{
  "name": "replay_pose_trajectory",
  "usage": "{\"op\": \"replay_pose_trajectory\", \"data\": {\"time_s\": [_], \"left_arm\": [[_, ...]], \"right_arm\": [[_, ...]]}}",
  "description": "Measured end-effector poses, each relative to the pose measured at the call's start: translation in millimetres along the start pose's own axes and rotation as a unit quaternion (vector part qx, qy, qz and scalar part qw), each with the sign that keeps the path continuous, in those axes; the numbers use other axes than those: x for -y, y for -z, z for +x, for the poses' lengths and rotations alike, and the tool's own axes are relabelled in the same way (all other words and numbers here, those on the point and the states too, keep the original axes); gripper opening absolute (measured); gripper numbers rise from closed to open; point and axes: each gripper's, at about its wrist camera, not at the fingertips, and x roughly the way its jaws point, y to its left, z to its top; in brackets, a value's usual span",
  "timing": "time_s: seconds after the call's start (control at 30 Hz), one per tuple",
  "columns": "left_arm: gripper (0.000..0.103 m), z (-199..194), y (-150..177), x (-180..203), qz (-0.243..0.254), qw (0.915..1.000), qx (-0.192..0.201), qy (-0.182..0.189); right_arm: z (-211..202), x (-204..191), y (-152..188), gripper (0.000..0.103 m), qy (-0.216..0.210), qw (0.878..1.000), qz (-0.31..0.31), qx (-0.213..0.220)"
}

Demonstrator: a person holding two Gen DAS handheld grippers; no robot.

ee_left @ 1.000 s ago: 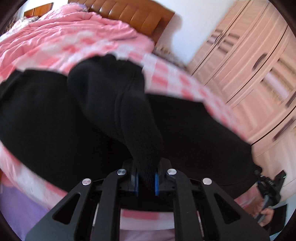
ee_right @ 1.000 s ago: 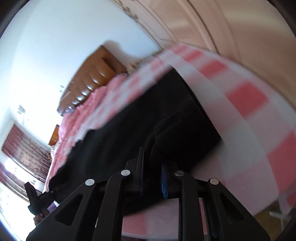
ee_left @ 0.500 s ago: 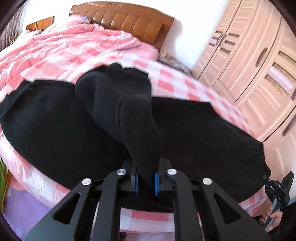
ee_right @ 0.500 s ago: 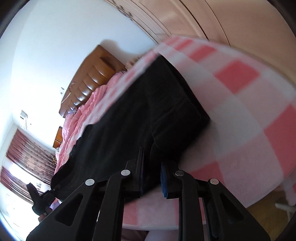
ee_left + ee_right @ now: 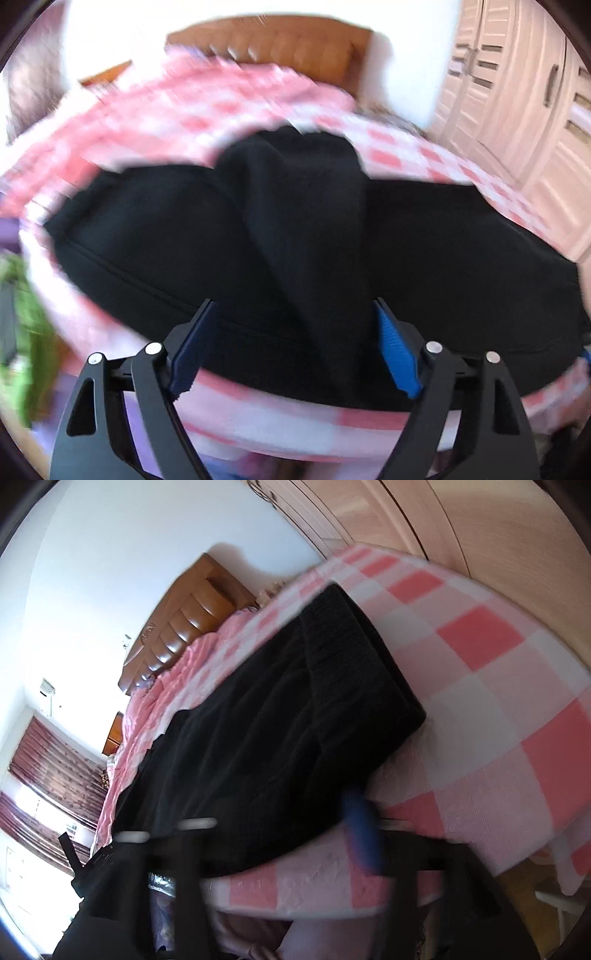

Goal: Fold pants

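Note:
Black pants (image 5: 295, 236) lie across the near edge of a bed with a pink checked cover (image 5: 207, 110). One leg is folded up over the rest and runs away from me. My left gripper (image 5: 295, 343) is open, its blue pads wide apart over the pants' near edge, holding nothing. In the right wrist view the pants (image 5: 280, 716) lie flat with the ribbed waistband (image 5: 354, 646) at the far right end. My right gripper (image 5: 280, 834) is blurred by motion, with one blue pad (image 5: 364, 834) far to the right, and looks open just off the pants' near edge.
A wooden headboard (image 5: 269, 40) stands at the bed's far end. Pale wardrobe doors (image 5: 517, 92) line the right side. The checked cover (image 5: 480, 686) extends beyond the waistband. Curtains and a window (image 5: 44, 775) are at the far left.
Both grippers were shut on folds of the pants and have opened and let go. The cloth has dropped onto the bed. Both cameras are moving, blurring the views.

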Motion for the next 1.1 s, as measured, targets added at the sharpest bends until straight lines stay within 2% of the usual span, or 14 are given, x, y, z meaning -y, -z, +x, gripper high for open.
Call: {"op": "replay_pose_trajectory", "data": {"time_s": [0.03, 0.1, 0.17, 0.2, 0.27, 0.33, 0.43, 0.57, 0.6, 0.73, 0.87, 0.9, 1.0, 1.1], "left_arm": [[0.09, -14.1, -1.2, -1.5, 0.009, 0.9988, 0.032, -0.036], [0.091, -31.9, -2.7, 2.5, 0.024, 0.9962, 0.066, -0.052], [0.093, -50.5, -4.2, 19.3, 0.048, 0.9932, 0.096, -0.045], [0.096, -57.6, -3.8, 35.0, 0.069, 0.9919, 0.104, -0.025], [0.098, -60.2, -1.1, 67.0, 0.107, 0.9895, 0.096, 0.021], [0.099, -50.2, 6.8, 112.4, 0.165, 0.9821, 0.069, 0.061], [0.099, -22.4, 21.5, 162.6, 0.229, 0.9709, 0.042, 0.056], [0.099, 5.1, 36.4, 183.2, 0.254, 0.9658, 0.009, 0.053], [0.1, 10.2, 39.5, 183.1, 0.257, 0.9649, 0.003, 0.052], [0.101, 16.8, 43.9, 171.0, 0.231, 0.9695, -0.003, 0.084], [0.102, 23.6, 43.5, 163.0, 0.202, 0.973, -0.022, 0.108], [0.102, 23.2, 44.6, 162.7, 0.203, 0.9729, -0.022, 0.109], [0.102, 20.9, 45.1, 166.2, 0.212, 0.9718, -0.016, 0.101], [0.102, 22.3, 41.6, 170.0, 0.214, 0.9719, -0.016, 0.097]], "right_arm": [[-12.3, -5.3, 1.6, 0.099, 0.022, 0.999, -0.013, 0.028], [-32.4, -18.8, 4.6, 0.099, 0.055, 0.995, -0.049, 0.072], [-41.5, -35.9, 8.1, 0.099, 0.083, 0.988, -0.086, 0.098], [-40.3, -47.3, 8.8, 0.099, 0.088, 0.985, -0.107, 0.1], [-25.4, -75.2, 13.5, 0.099, 0.087, 0.98, -0.162, 0.081], [1.6, -103.9, 23.2, 0.099, 0.105, 0.967, -0.228, 0.052], [41.6, -129.8, 36.5, 0.099, 0.141, 0.945, -0.294, 0.024], [72.0, -135.2, 51.2, 0.099, 0.184, 0.92, -0.346, 0.007], [72.2, -130.7, 55.5, 0.099, 0.184, 0.919, -0.349, 0.002], [59.8, -105.6, 69.0, 0.099, 0.148, 0.93, -0.336, -0.01], [46.3, -96.3, 77.0, 0.099, 0.137, 0.932, -0.335, -0.022], [41.5, -99.8, 73.9, 0.099, 0.136, 0.932, -0.335, -0.018], [24.9, -118.0, 51.3, 0.099, 0.126, 0.928, -0.349, 0.03], [35.6, -122.5, 16.3, 0.099, 0.137, 0.929, -0.343, 0.026]]}}
